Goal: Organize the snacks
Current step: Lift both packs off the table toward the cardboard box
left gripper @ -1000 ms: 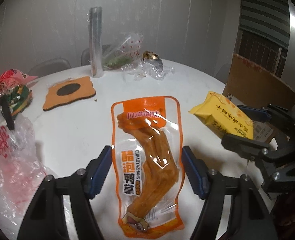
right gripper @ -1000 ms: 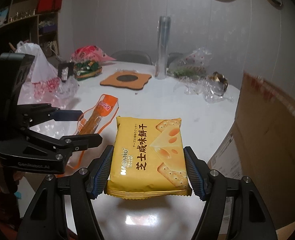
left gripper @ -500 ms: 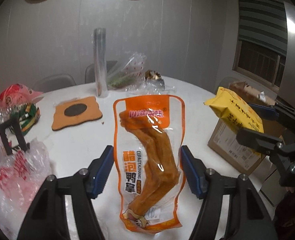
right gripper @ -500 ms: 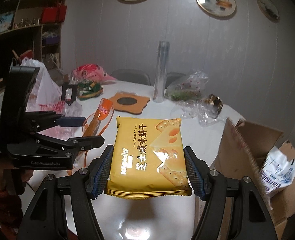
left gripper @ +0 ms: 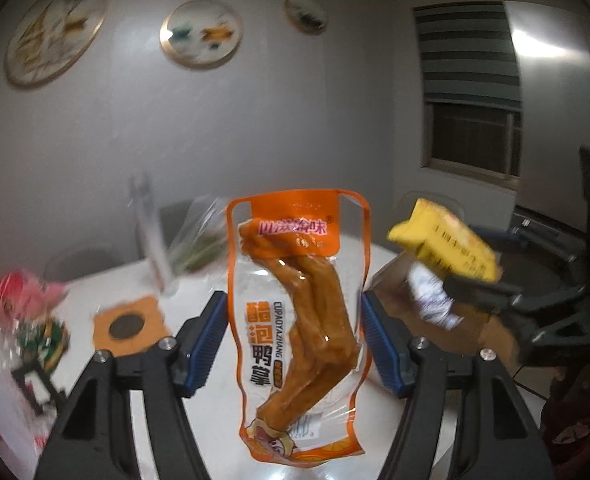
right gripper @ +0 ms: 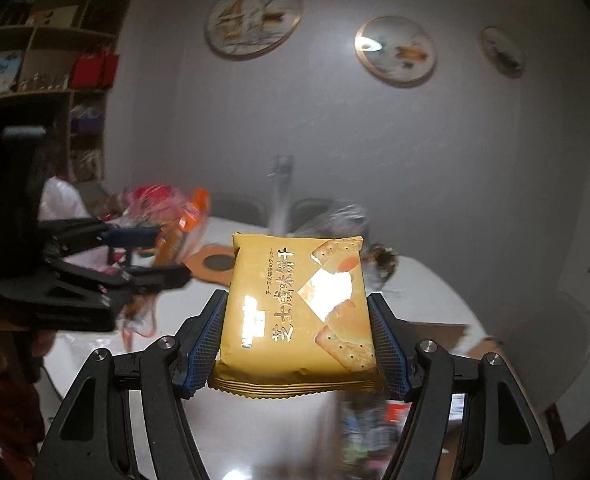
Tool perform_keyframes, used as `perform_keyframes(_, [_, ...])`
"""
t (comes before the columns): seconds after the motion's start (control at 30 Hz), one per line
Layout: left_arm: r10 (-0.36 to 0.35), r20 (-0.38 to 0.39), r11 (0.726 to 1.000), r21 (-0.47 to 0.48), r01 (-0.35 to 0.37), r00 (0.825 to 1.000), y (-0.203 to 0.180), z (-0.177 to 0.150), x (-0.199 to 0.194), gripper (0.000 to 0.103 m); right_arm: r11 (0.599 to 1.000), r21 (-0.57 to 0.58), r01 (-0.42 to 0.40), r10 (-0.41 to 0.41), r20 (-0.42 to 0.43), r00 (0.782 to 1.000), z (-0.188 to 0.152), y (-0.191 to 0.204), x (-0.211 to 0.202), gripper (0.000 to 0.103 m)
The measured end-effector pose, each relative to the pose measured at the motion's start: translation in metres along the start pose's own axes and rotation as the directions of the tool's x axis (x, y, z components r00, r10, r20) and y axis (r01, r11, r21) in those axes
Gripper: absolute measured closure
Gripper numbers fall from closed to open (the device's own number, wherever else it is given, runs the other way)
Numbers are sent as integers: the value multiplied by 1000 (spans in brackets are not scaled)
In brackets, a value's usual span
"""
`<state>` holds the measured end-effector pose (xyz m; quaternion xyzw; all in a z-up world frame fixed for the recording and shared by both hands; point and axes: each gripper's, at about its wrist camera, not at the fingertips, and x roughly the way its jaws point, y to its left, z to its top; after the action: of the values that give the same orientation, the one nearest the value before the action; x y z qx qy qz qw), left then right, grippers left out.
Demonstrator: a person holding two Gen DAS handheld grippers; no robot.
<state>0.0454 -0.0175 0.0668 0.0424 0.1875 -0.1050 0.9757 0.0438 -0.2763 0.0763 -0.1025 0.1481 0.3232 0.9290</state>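
My left gripper (left gripper: 295, 338) is shut on an orange and clear duck-feet snack packet (left gripper: 299, 320) and holds it high above the white table (left gripper: 107, 284). My right gripper (right gripper: 297, 338) is shut on a yellow cheese cracker pack (right gripper: 295, 312), also lifted. The cracker pack shows in the left wrist view (left gripper: 447, 246), over an open cardboard box (left gripper: 475, 320). The left gripper with its packet (right gripper: 175, 236) shows at the left of the right wrist view.
On the table are an orange coaster (left gripper: 129, 322), a clear plastic roll (left gripper: 151, 236), crumpled clear bags (left gripper: 199, 240) and red and green snack bags (left gripper: 27, 316). The box (right gripper: 435, 336) holds a white packet (left gripper: 431, 296). Shelves (right gripper: 47, 72) stand at the left.
Both grippers have risen and tilted up with their packets, from the table surface to well above it. The box at the table's right edge has come into view below.
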Motion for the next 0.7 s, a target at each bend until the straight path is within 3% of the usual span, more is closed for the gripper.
perform_keyframes(0.17, [-114,13,991,70,113,993,-41,45,10,40,996,53,66,-66,-6,998,-10,-43,-18,37])
perform_keyframes(0.37, [-236,-54,960,140,241,970,-94,85,40,40,982,128,136,-130,-53,990,-39,-92,-28,37])
perform_keyframes(0.5, [-269,-120,941,179,287,956,-126,102,71,40,977,148,153,-139,-97,986,-56,-111,-25,37])
perform_keyframes(0.7, [-296,-245,928,157,339,923,-148,101,124,40,972,171,159,-136,-141,981,-73,-125,-13,37])
